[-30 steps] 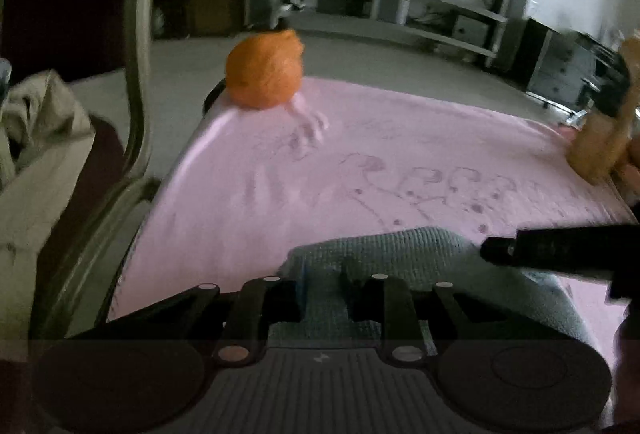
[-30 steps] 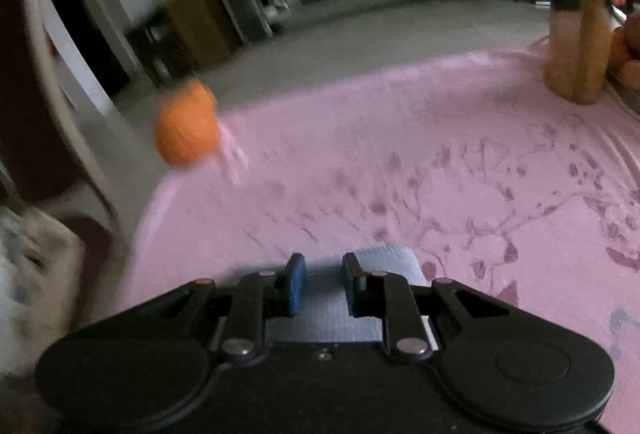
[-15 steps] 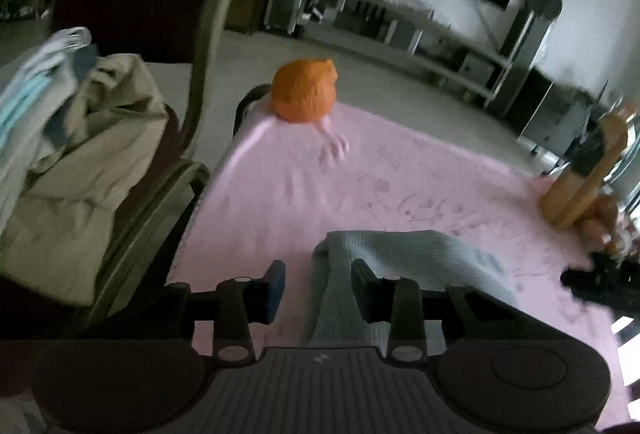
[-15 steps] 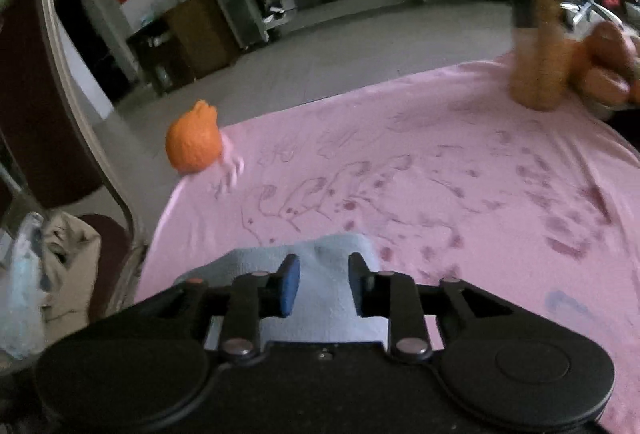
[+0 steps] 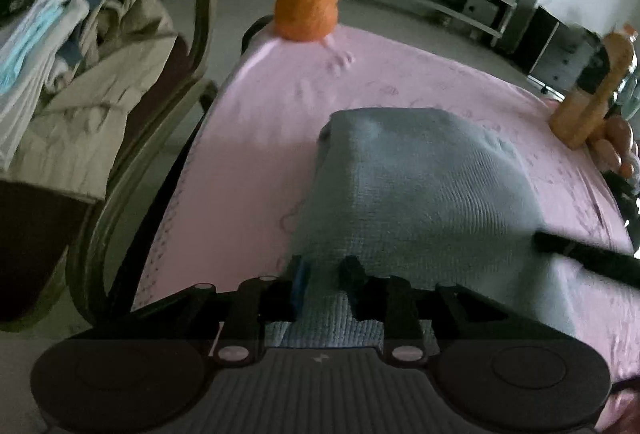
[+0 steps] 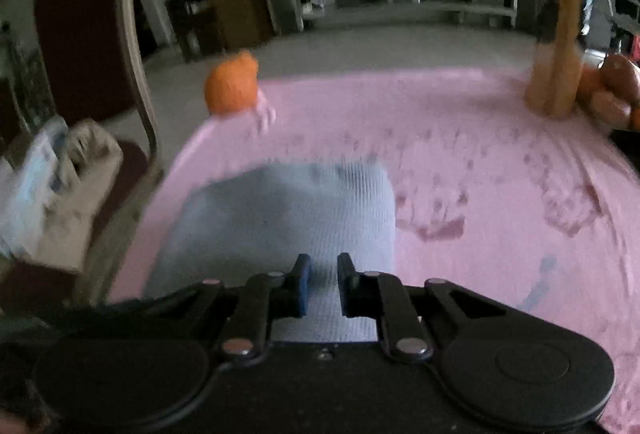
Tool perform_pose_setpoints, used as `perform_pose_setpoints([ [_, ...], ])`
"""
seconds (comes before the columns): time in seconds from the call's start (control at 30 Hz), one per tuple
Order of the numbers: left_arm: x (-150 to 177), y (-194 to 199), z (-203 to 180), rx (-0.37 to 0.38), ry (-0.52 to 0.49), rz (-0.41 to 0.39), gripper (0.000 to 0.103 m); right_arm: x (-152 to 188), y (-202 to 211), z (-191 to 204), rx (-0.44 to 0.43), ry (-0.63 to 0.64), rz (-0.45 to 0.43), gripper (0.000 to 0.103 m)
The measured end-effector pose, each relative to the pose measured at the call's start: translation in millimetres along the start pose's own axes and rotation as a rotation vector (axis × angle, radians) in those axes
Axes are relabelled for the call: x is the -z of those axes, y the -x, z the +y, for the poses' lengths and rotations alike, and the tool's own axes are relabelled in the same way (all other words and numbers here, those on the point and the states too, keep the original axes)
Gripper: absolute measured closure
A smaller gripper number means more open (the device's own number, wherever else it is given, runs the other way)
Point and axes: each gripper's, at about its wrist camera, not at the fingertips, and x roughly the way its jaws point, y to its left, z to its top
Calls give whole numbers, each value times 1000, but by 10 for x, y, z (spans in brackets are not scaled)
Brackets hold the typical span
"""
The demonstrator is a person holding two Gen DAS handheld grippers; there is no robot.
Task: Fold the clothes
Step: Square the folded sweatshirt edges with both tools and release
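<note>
Grey knit garment [image 5: 420,193] sits centre frame on the pink cloth [image 5: 260,137] covering the counter. We go left to right. Upper left of the left view: chair [image 5: 132,137] with a pile of unfolded clothes [image 5: 72,73], then the orange ball [image 5: 306,11] at the cloth's far corner. Left tool [image 5: 324,280] is clenched on the garment's near edge; half a second ago it was released and straddling the fabric. Right tool [image 6: 322,284] grips the same near edge in its own view, and the garment [image 6: 288,218] now looks lifted and stretched towards us. Bottle [image 5: 588,93] stands far right. We judge both corners secured, so the next fold can start.
</note>
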Motion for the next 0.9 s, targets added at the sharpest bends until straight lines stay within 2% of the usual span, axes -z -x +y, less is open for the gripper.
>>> perform_pose_setpoints([
  [0.1,-17,60,14,-1,-4,-7,72,106,-104,63,50,79,-9,89],
  [0.23,56,195,22,16,-6,-40,72,-36,-94,88,60,96,47,90],
  [0.37,181,687,240,84,96,-95,77,-3,179,-116,-16,-55,15,87],
  [0.47,203,663,187,75,69,-76,77,58,410,-347,-65,-169,6,84],
  [0.63,224,573,53,46,4,-29,77,279,446,-530,-127,-277,73,84],
  [0.67,229,555,26,40,-8,-20,77,322,403,-511,-120,-260,78,84],
  [0.73,245,437,-44,-19,-55,6,65,399,284,-435,-90,-196,84,84],
  [0.8,254,383,-93,-49,-86,8,63,491,128,-337,-35,-88,82,81],
  [0.9,264,397,-81,-50,-81,7,62,598,-3,-245,17,16,70,80],
])
